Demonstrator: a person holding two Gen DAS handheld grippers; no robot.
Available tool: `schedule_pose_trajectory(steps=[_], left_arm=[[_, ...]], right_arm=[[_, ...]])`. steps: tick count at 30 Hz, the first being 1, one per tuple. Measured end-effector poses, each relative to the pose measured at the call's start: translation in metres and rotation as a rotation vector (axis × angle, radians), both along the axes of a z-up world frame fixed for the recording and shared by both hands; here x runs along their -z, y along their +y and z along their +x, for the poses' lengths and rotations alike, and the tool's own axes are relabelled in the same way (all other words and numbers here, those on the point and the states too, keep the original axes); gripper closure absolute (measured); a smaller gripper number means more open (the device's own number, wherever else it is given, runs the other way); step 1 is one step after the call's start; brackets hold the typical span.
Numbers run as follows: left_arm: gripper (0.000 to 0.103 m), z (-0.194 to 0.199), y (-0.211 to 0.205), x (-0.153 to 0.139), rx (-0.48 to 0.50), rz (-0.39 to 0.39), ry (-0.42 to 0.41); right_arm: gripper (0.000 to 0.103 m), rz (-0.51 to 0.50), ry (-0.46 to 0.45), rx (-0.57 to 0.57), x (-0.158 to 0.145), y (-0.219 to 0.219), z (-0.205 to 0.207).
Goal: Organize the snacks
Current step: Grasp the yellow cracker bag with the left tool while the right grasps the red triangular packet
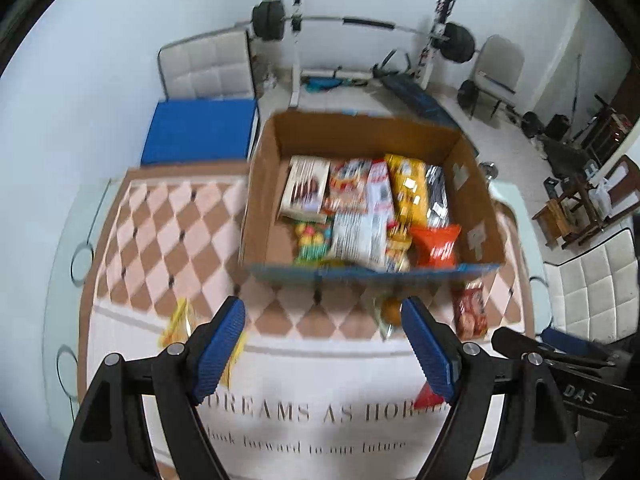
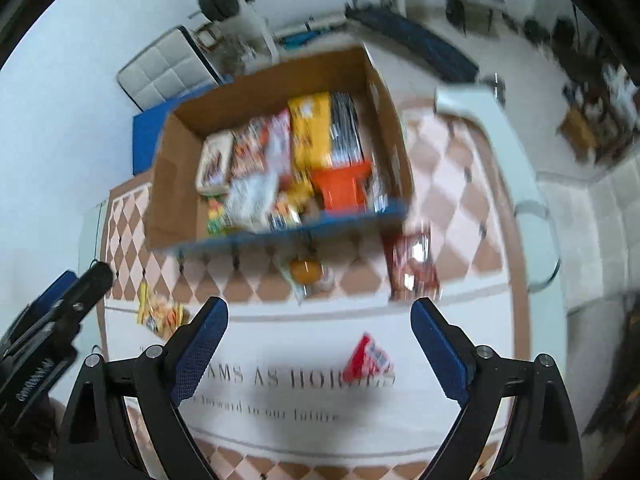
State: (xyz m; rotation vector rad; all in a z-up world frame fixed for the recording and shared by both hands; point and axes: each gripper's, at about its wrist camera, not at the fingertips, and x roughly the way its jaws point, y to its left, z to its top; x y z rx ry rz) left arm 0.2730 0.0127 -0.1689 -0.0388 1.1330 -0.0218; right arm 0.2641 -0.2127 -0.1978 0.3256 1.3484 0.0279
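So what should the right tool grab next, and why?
Probably move the right tool down onto the small red and white packet and close on it. Its jaws are open and empty, the packet lies loose on the tablecloth right between them, and the cardboard box already holds many snacks.

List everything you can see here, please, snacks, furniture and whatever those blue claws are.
cardboard box: one, brown with a blue front edge, on the table, full of snack packs
yellow packet: one, yellow and orange, loose on the cloth, left of the box front
orange-centred packet: one, clear wrapper, just before the box
red-brown packet: one, near the box's right front corner
red and white packet: one, on the cloth's lettering, nearest the grippers
tablecloth: one, pink and brown diamonds with a white printed panel
barbell rack: one, white with black weights, against the back wall
left gripper: blue pads, open, empty
right gripper: blue pads, open, empty
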Motion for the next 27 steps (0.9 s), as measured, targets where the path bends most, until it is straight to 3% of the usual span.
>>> schedule_pose_trajectory(steps=[7,13,15,16,19,23,27], left_arm=[[0.023,-0.029,0.003,0.062,-0.097,0.025,0.158],[0.023,-0.043,0.022,0.105,-0.188,0.017,0.256],[0.023,-0.045,0.032,0.113,-0.218,0.007,0.278],[0.023,-0.046,0.037,0.117,-0.232,0.002,0.287],[0.023,-0.046,0.053,0.125,-0.263,-0.019,0.311],[0.023,-0.044,0.079,0.130,-0.301,-0.055,0.330],[0.023,-0.039,0.119,0.142,-0.377,-0.157,0.389]], right_arm=[[0.008,0.099,0.223,0.117,0.109,-0.030,-0.023],[0.014,0.174,0.322,0.156,0.166,-0.031,-0.031],[0.022,0.177,0.332,0.153,0.174,-0.028,-0.032],[0.033,0.164,0.345,0.151,0.179,-0.026,-0.033],[0.052,0.169,0.342,0.156,0.184,-0.022,-0.031],[0.058,0.153,0.308,0.134,0.175,-0.010,-0.021],[0.059,0.152,0.300,0.118,0.170,0.011,-0.009]])
